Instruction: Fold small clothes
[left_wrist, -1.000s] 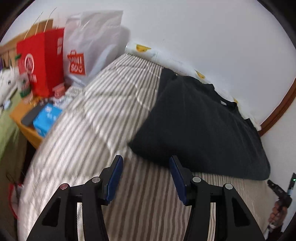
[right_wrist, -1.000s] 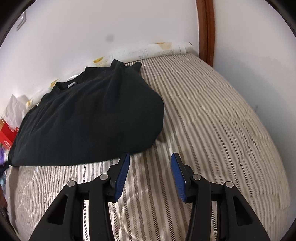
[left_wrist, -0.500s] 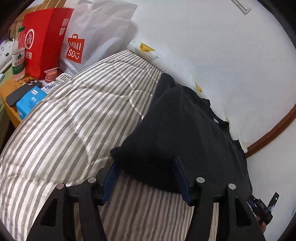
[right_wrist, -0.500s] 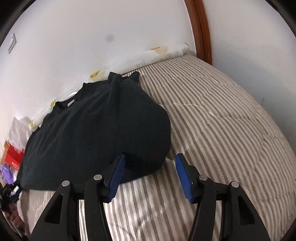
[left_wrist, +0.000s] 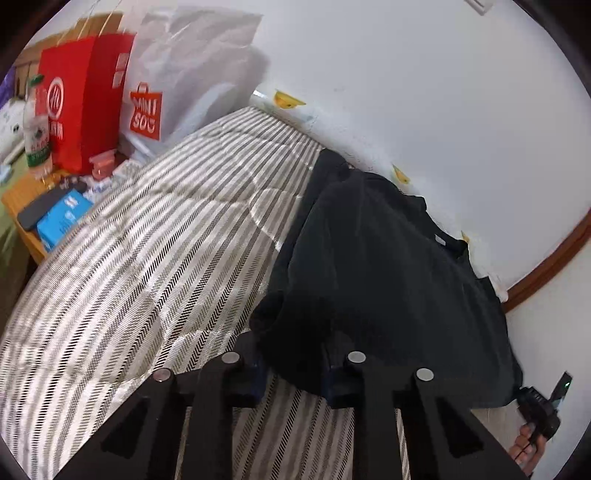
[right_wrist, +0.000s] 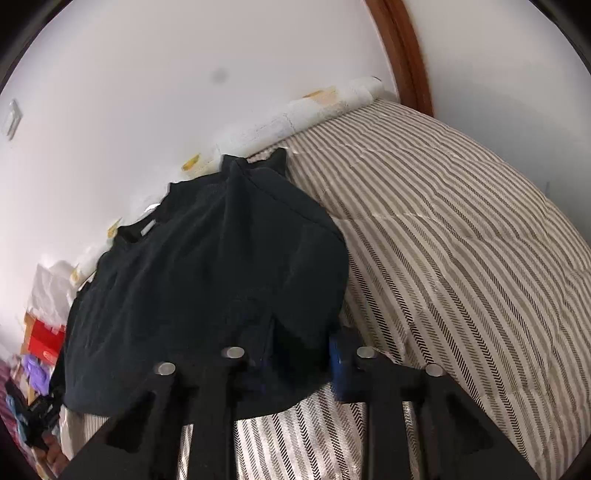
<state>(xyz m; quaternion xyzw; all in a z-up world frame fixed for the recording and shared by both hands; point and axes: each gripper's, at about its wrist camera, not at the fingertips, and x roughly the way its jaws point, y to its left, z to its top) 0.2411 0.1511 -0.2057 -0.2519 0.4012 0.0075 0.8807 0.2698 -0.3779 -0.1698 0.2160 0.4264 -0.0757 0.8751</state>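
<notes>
The left gripper (left_wrist: 295, 369) and the right gripper (right_wrist: 299, 365) have just been closing, and each now pinches a near hem corner of the black T-shirt (left_wrist: 388, 266). The T-shirt lies on the striped bed (left_wrist: 155, 258), its collar toward the far wall (left_wrist: 424, 92). The step seems to be the hem grasp; next, both corners should probably lift together and travel toward the collar.

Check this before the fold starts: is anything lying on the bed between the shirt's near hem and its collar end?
Nothing visible does. Both tongs, left and right, have just closed on the black shirt hem; only bare striped bedcover lies beside it.
</notes>
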